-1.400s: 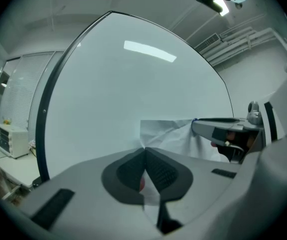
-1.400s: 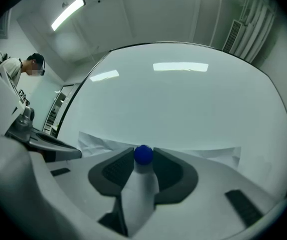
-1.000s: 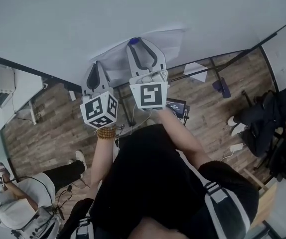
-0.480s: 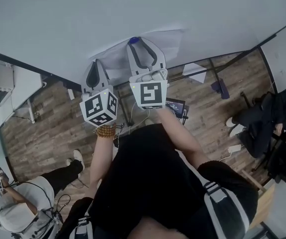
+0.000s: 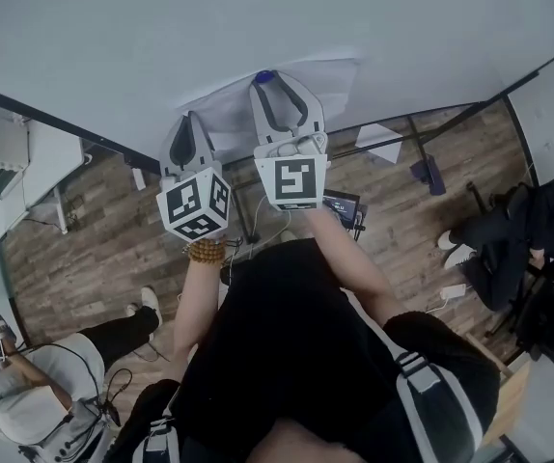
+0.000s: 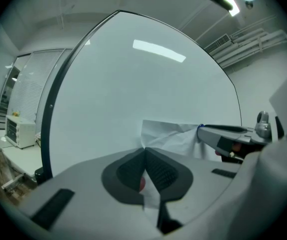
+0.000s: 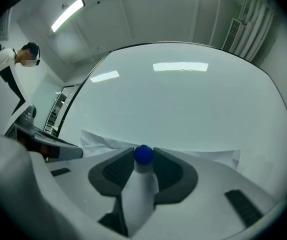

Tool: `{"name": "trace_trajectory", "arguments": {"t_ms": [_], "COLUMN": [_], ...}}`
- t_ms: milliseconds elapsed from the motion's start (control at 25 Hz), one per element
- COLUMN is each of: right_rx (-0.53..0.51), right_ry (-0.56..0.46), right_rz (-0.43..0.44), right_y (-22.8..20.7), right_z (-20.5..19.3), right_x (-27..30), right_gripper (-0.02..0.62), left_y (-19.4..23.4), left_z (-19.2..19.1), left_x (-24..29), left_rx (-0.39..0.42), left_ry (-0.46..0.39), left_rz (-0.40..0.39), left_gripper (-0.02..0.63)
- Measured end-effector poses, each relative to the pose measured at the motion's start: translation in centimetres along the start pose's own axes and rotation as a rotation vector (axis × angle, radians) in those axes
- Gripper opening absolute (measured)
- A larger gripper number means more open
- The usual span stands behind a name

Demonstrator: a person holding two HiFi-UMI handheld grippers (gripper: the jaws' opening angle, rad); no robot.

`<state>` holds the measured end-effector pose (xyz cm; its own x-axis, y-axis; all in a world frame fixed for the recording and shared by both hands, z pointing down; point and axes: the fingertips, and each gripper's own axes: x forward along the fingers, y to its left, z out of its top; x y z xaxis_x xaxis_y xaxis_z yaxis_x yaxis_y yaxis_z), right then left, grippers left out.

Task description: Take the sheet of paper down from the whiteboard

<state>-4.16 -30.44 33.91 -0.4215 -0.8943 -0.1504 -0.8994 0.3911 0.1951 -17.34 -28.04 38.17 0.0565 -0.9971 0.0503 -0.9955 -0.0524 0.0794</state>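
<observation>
A white sheet of paper (image 5: 318, 78) lies crumpled against the whiteboard (image 5: 258, 17). In the head view my right gripper (image 5: 278, 85) is at the sheet's upper middle, shut on a blue round magnet (image 5: 263, 76). The right gripper view has that magnet (image 7: 143, 154) pinched between the pads (image 7: 114, 170), with the paper (image 7: 208, 157) spreading behind. My left gripper (image 5: 186, 128) is at the sheet's left edge. In the left gripper view it (image 6: 144, 150) is shut on a strip of the paper (image 6: 173, 136); a small red spot (image 6: 142, 185) shows between the jaws.
The whiteboard's dark stand (image 5: 422, 157) rests on the wood floor. A seated person in dark clothes (image 5: 528, 230) is at the right, another person (image 5: 36, 408) at the lower left. A white counter with an appliance (image 5: 7, 167) stands at the left. A device (image 5: 342, 206) lies on the floor.
Both grippers stay about where they were, each still shut; the left one has crept slightly toward the board. The person at the lower left has shifted a little.
</observation>
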Motion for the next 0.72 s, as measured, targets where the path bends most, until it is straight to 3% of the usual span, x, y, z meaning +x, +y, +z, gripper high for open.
{"name": "trace_trajectory", "arguments": {"t_ms": [720], "right_rx": [-0.009], "right_ry": [0.026], "right_rz": [0.021], "right_y": [0.9], "right_z": [-1.0], "right_x": [-0.9], "right_gripper": [0.117], "left_y": [0.3], "left_z": [-0.1], "left_x": [0.4], "left_rx": [-0.03], "left_ry": [-0.009], "left_rz": [0.003], "left_gripper": [0.011]}}
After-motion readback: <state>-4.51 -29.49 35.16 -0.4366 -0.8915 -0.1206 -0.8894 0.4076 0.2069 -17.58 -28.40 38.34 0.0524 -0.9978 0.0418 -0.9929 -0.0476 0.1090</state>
